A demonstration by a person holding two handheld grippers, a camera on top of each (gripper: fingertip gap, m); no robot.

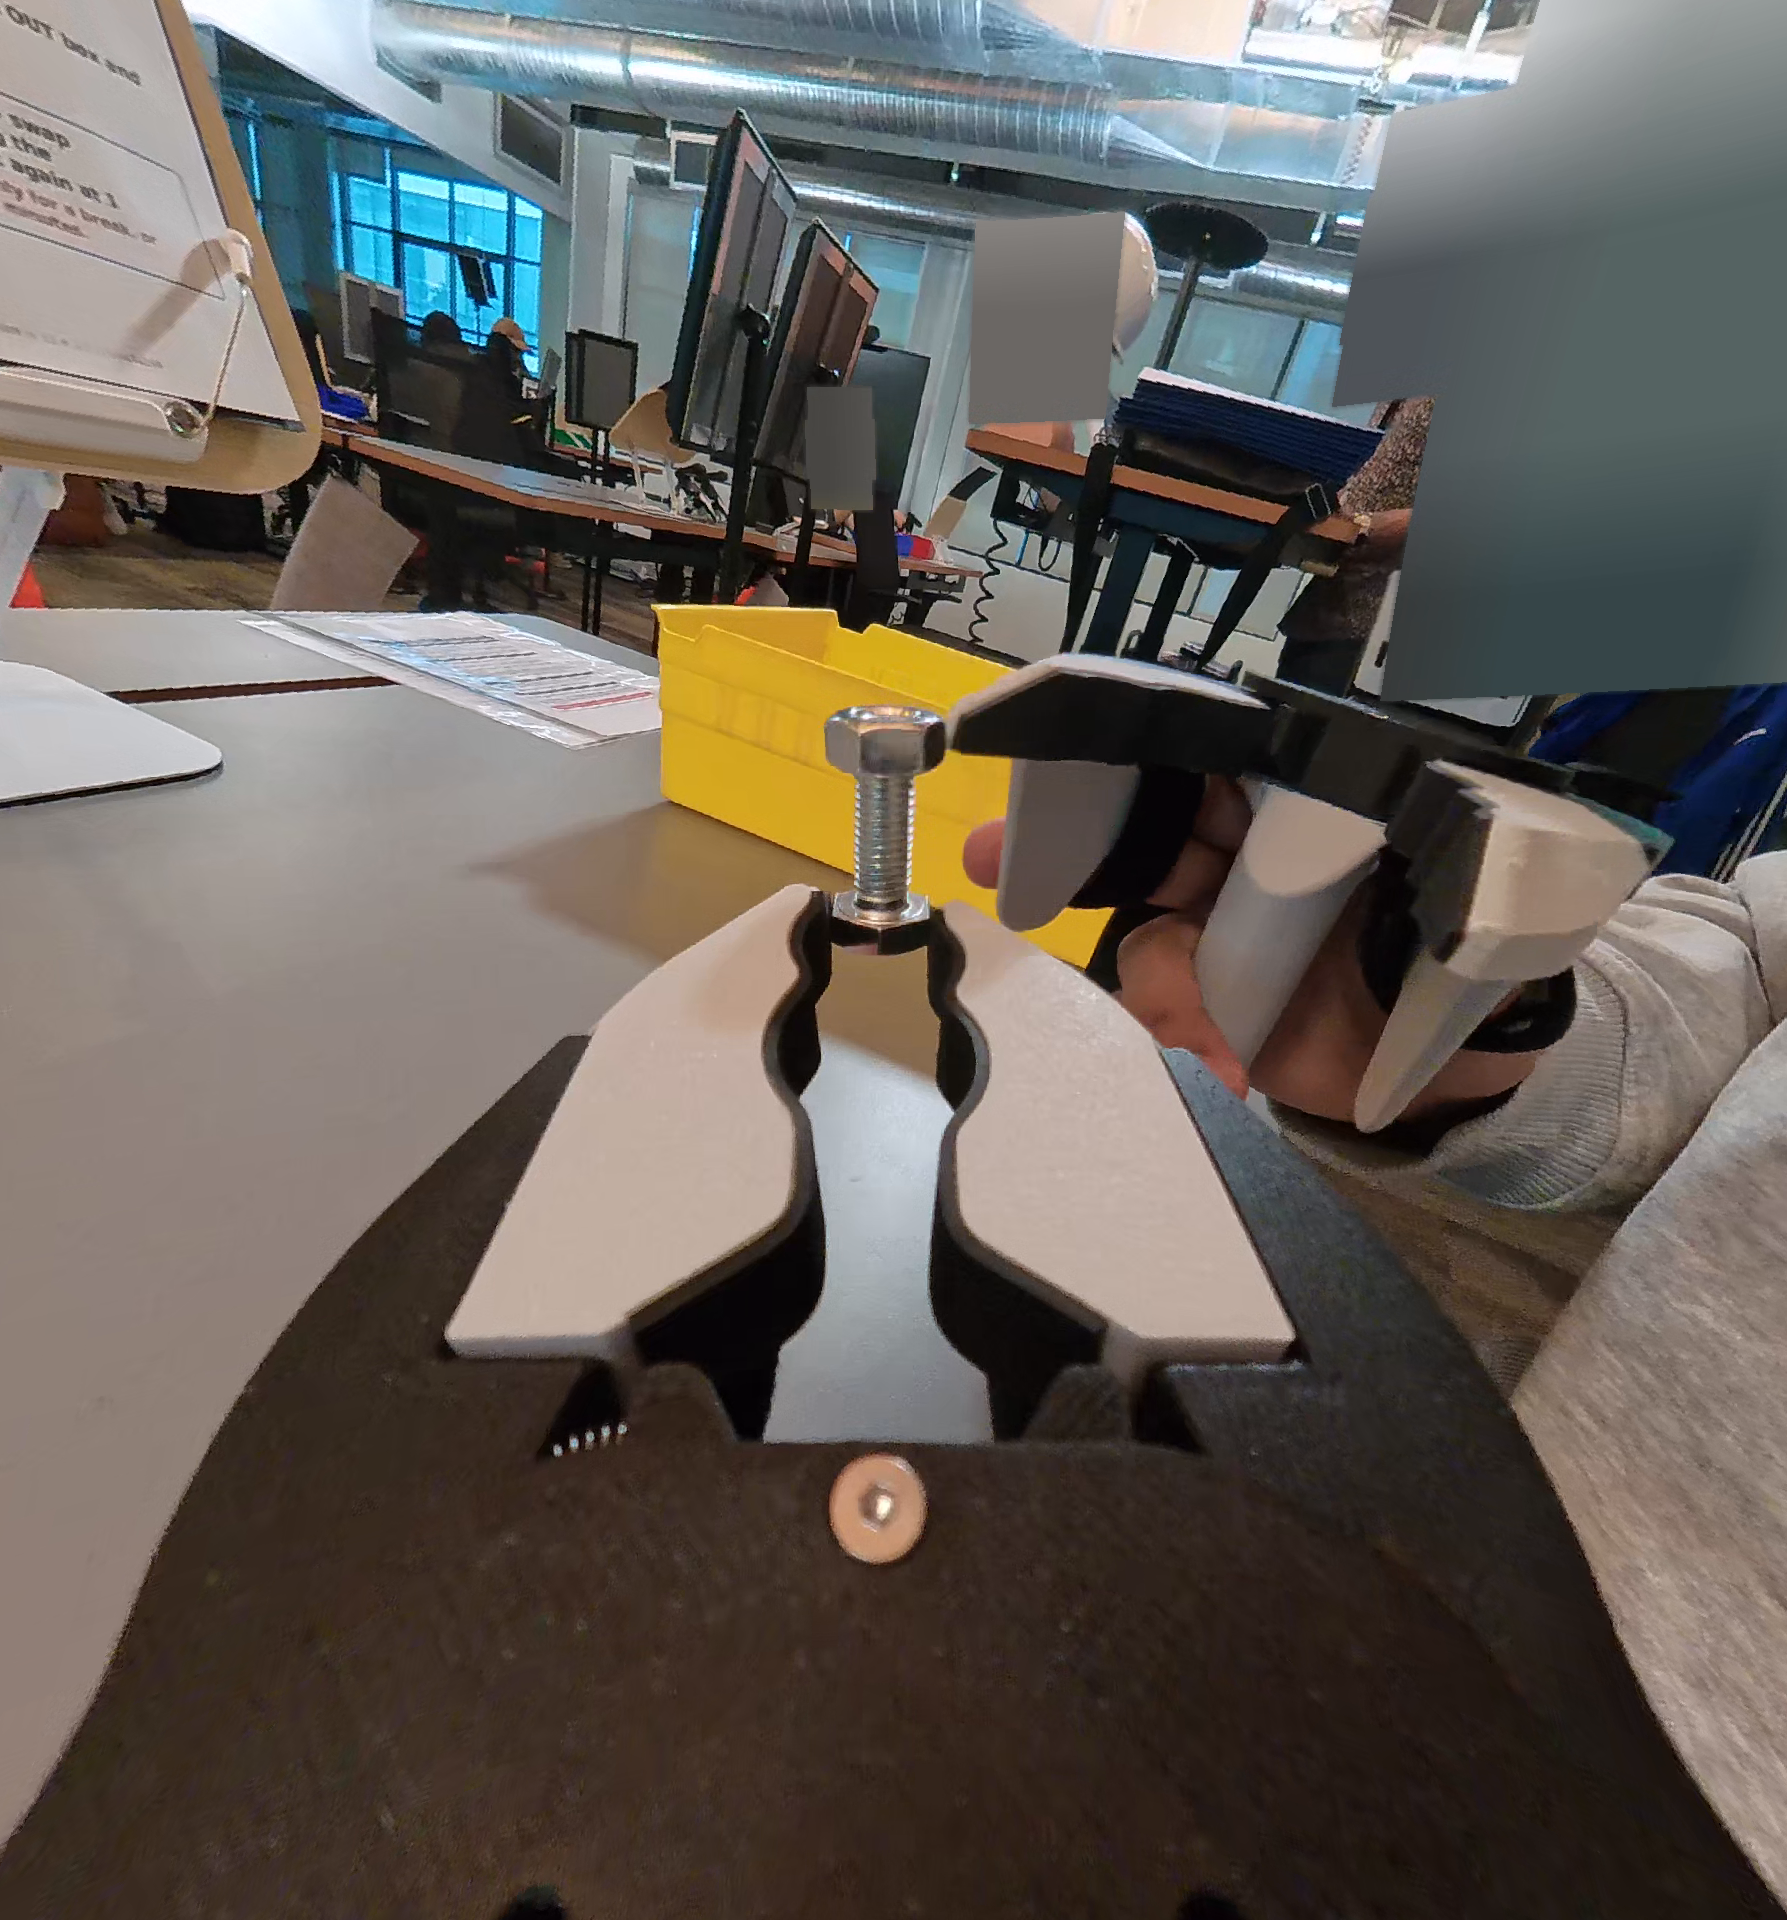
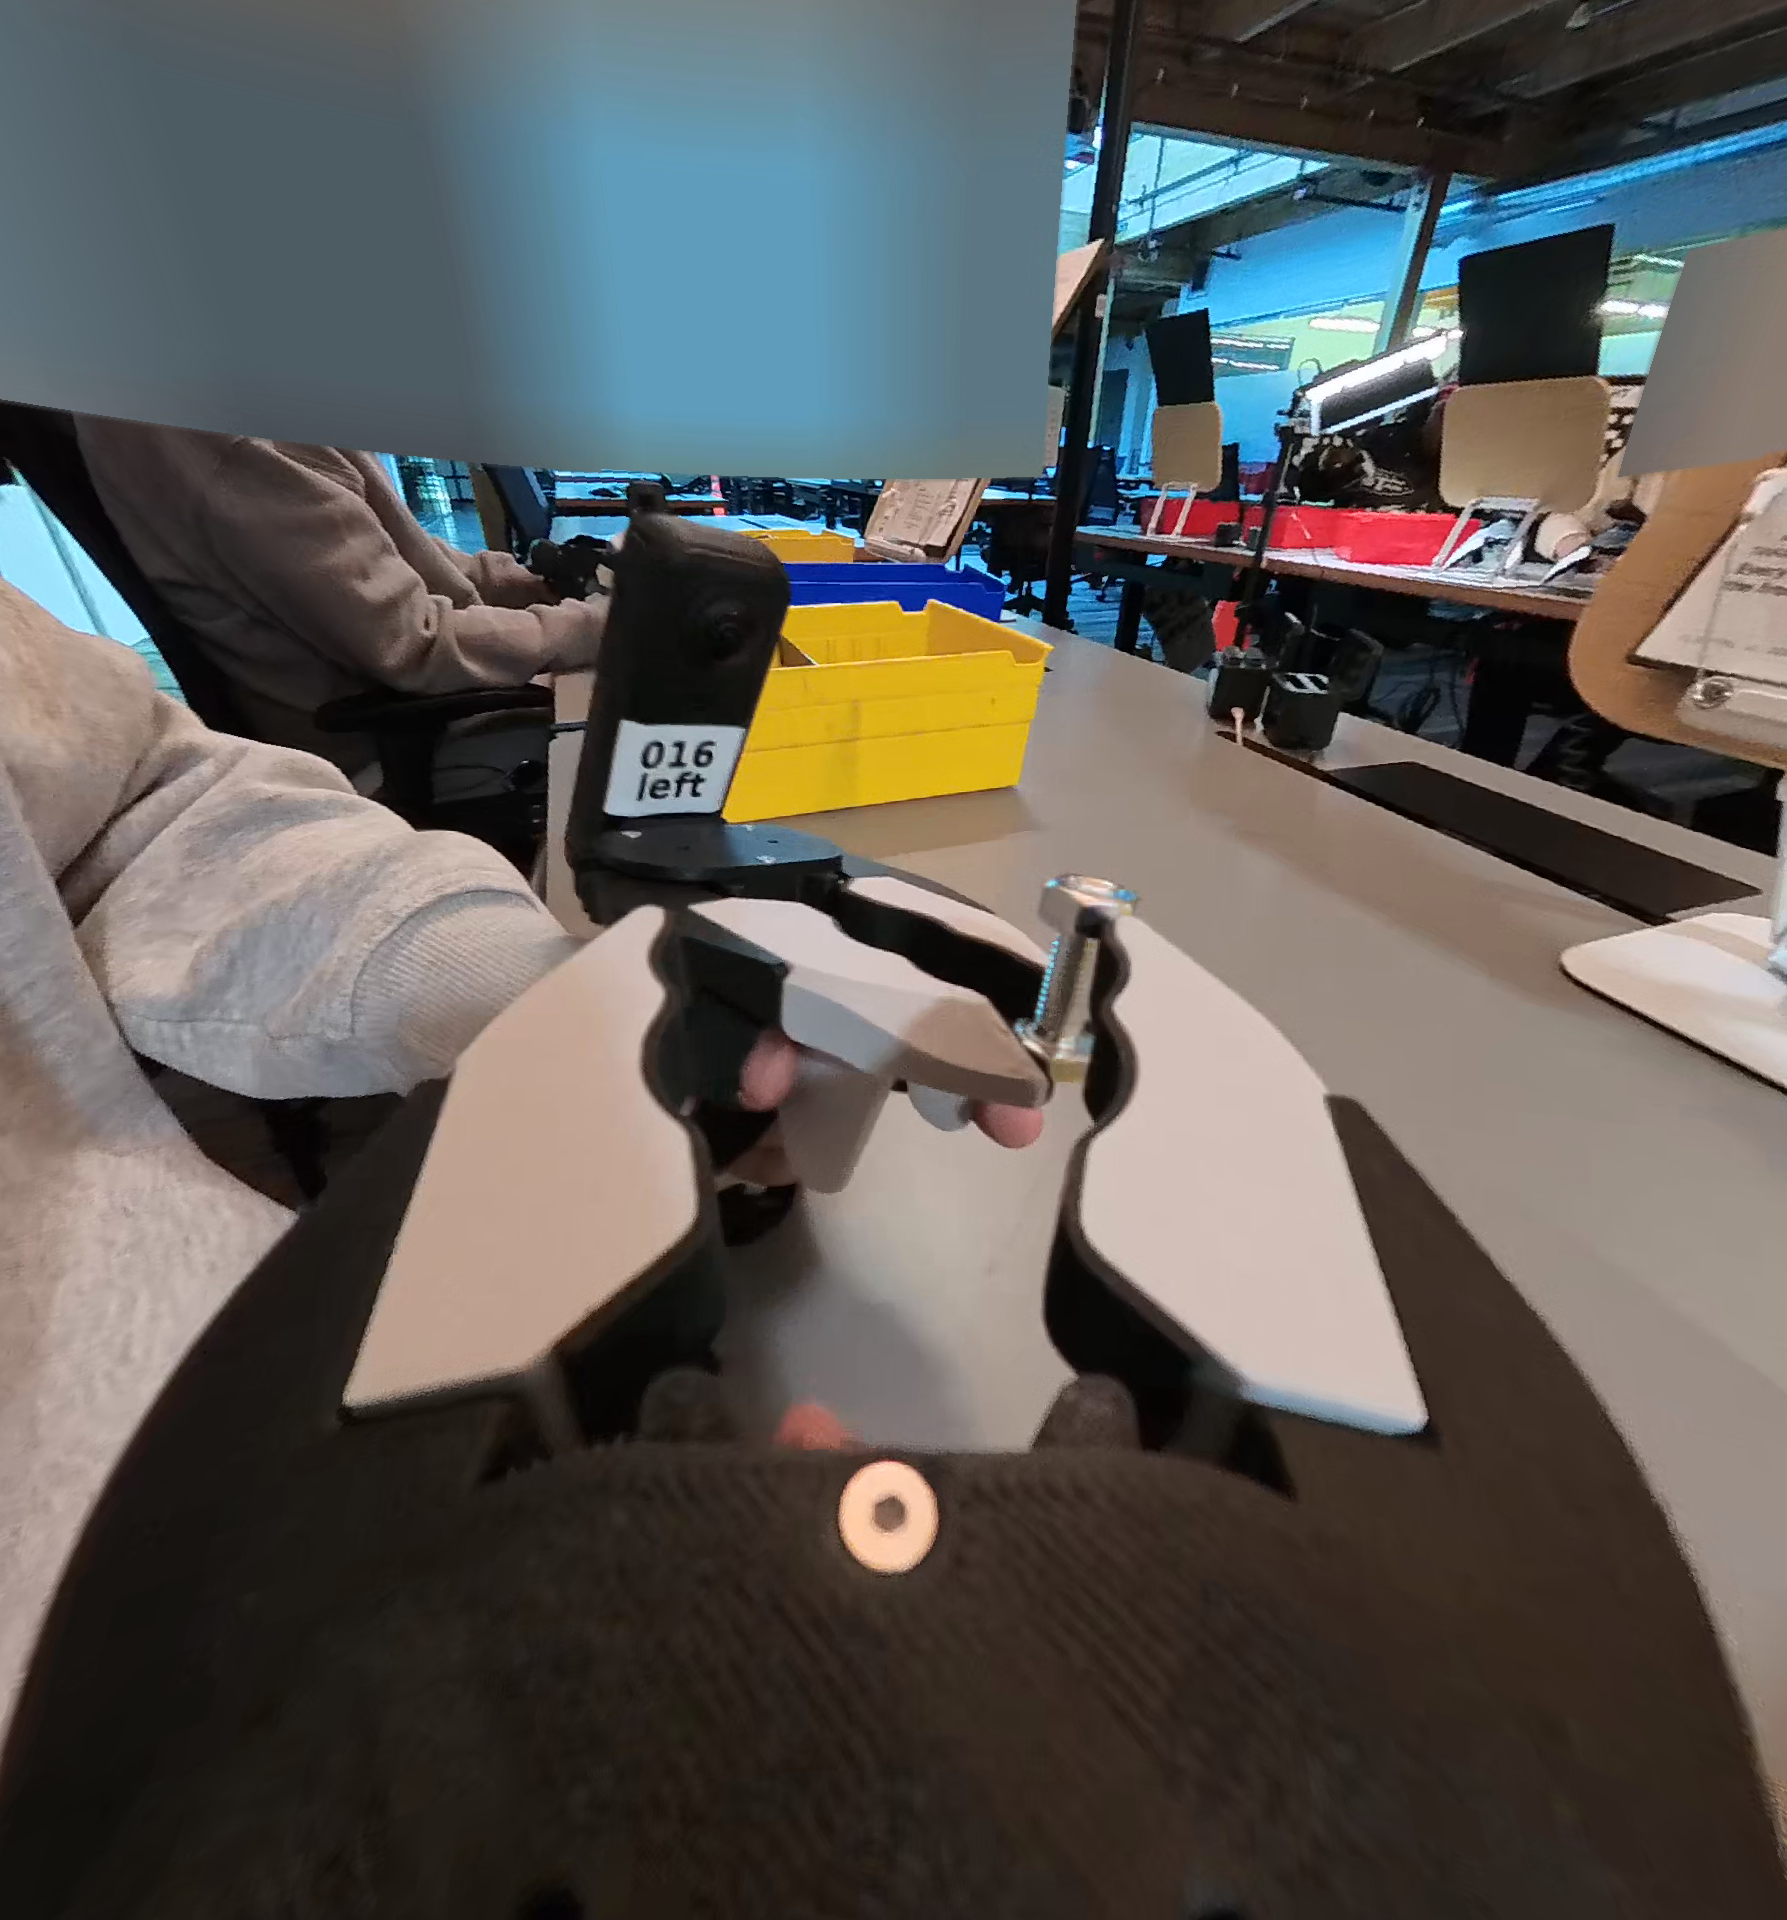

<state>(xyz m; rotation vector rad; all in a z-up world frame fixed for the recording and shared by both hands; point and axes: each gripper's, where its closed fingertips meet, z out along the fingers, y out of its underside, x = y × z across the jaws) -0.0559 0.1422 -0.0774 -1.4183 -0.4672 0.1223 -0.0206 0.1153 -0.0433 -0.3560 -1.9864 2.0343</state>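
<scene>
My left gripper [image 1: 878, 928] is shut on a silver hex nut [image 1: 881, 912] threaded onto the lower end of a silver bolt [image 1: 884, 821], which stands upright above the grey table [image 1: 245, 987]. My right gripper [image 2: 894, 930] is wide open. Its tips are level with the bolt head [image 2: 1086, 896], and the bolt [image 2: 1068, 977] sits just inside its right finger [image 2: 1211, 1143]. In the left wrist view the right gripper [image 1: 972, 727] comes in from the right, its tip right beside the bolt head [image 1: 884, 732]. In the right wrist view the left gripper [image 2: 1036, 1072] reaches in between my right fingers.
A yellow bin [image 1: 764, 727] stands on the table behind the bolt; it also shows in the right wrist view [image 2: 899, 707], with a blue bin [image 2: 899, 587] behind it. A white stand with a paper board [image 1: 37, 727] is at the left, and a laminated sheet [image 1: 494, 665] lies nearby. A person in a grey sleeve [image 2: 245, 935] holds the grippers.
</scene>
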